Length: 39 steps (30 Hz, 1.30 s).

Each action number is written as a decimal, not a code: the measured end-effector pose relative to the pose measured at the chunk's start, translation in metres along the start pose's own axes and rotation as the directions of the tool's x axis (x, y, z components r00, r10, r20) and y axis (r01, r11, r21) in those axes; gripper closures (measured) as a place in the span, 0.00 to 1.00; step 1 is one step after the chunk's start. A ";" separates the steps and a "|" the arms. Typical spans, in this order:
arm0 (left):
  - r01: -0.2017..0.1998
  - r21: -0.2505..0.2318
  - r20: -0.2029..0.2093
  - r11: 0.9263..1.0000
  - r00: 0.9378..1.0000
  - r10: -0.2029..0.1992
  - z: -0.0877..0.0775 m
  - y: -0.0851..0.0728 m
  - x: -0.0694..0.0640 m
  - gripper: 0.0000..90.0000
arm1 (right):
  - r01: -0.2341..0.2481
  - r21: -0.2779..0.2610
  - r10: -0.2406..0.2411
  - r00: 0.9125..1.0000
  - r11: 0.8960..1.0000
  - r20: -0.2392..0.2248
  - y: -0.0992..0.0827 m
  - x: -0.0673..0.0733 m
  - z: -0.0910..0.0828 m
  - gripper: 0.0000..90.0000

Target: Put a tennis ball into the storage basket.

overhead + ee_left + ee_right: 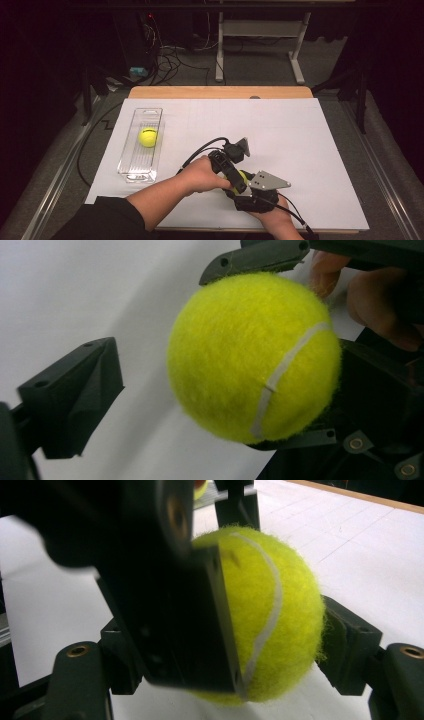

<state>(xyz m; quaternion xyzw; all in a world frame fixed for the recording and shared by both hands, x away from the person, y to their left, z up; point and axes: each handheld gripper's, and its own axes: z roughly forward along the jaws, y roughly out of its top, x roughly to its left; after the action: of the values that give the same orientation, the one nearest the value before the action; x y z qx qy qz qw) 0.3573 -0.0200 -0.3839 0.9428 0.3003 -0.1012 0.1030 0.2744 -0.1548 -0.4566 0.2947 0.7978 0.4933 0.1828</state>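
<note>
Your two hand-held grippers are bunched up together at the near middle of the desk (pixel 300 130), both around the same tennis ball (pixel 252 357). The right hand-held gripper (pixel 243 186) has it clamped: in the right gripper view the ball sits between its two black jaws, the right jaw pressed into the fuzz, and in the left gripper view you can see those same jaws touching the ball above and below. Your left hand-held gripper (pixel 231 175) is spread wide. One of its jaws lies flat against the ball's side in the right gripper view, but the other stands well clear of it at the left of the left gripper view, so it isn't gripping anything.

Your left hand (pixel 202 175) reaches across from the left, and your right hand (pixel 272 216) comes up from the near edge, fingers (pixel 380 305) showing behind the ball.

Further out, a second tennis ball (pixel 148 136) sits inside a clear plastic tray (pixel 131 167) on the left side of the desk, well apart from the grippers. White paper covers the desk, with a strip of wood showing along the far edge.
</note>
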 end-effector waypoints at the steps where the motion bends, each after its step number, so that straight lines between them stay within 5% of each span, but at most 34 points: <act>1: -0.002 -0.004 0.006 1.000 1.000 0.002 0.000 0.000 0.000 0.09 | 0.000 -0.001 0.000 1.000 1.000 0.001 0.000 0.000 0.000 0.30; 8: -0.005 -0.004 0.061 1.000 0.998 0.005 -0.001 0.000 0.001 0.27 | -0.002 -0.002 0.002 1.000 1.000 0.008 0.000 -0.001 0.000 0.30; 18: -0.003 -0.001 0.045 1.000 0.999 0.003 -0.002 0.000 -0.001 0.29 | -0.004 -0.004 0.004 1.000 1.000 0.008 0.000 -0.002 0.001 0.28; 25: 0.018 -0.006 0.026 1.000 0.999 -0.018 -0.007 -0.001 0.004 0.29 | -0.030 -0.012 0.030 0.999 0.999 0.013 0.000 -0.007 0.002 0.00; 39: 0.093 -0.034 -0.031 0.995 0.995 -0.094 -0.034 -0.017 0.036 0.29 | -0.046 -0.021 0.047 0.997 0.999 0.062 -0.006 -0.026 -0.013 0.00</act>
<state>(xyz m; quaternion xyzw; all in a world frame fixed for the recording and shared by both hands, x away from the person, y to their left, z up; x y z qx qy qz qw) 0.3806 0.0219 -0.3630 0.9275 0.3474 -0.0857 0.1084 0.2850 -0.1826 -0.4560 0.3267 0.7797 0.4957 0.1989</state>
